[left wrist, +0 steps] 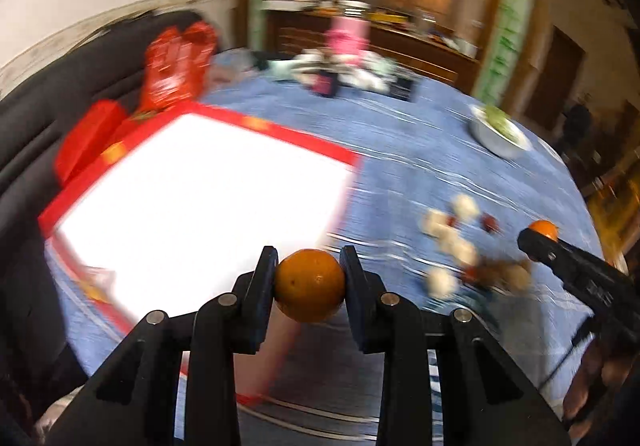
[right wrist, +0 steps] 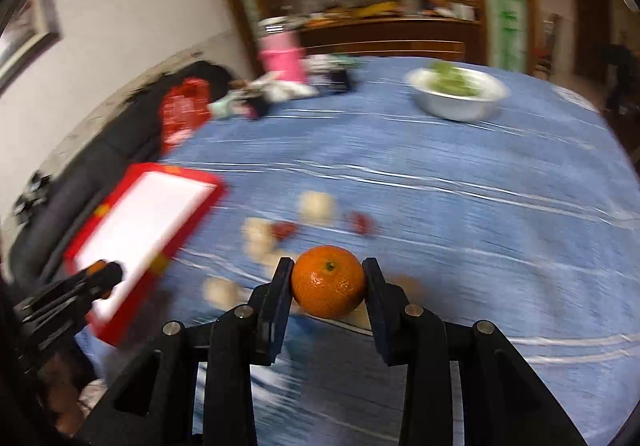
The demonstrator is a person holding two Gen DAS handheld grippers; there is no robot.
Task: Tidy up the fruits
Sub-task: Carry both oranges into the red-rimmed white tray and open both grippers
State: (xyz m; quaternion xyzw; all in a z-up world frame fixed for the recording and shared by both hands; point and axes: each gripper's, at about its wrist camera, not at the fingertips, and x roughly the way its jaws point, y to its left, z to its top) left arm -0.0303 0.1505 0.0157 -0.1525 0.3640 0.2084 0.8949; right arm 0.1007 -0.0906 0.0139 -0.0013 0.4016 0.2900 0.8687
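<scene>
Much of both pictures is smeared, so small things on the desk (right wrist: 460, 214) are hard to make out. Pale round lumps (right wrist: 317, 205) and small red bits (right wrist: 362, 224) are seen just past the right fingers (right wrist: 282, 286); what they are cannot be told. The far end of the desk is crowded with blurred things, and only a pink tub (right wrist: 282, 58) can be picked out.

An orange (left wrist: 310, 285) is squeezed between the left fingers (left wrist: 262, 282), lifted above the desk. A second orange (right wrist: 327, 281) is squeezed the same way in the right gripper (right wrist: 327, 286), stem up. The left gripper (left wrist: 310, 286) is closed on its fruit too. In the left view the right gripper's orange is half hidden behind a finger.

A red box (left wrist: 200, 202) with a white inside is seen past the left fingers, its near edge cut off by them. A metal bowl (right wrist: 458, 92) with green stuff is far ahead of the right fingers. The desk is covered by a blue cloth under clear plastic. A dark sofa (left wrist: 60, 106) with red bags (left wrist: 176, 66) is seen to the left, and a wooden cabinet (right wrist: 392, 36) behind.
</scene>
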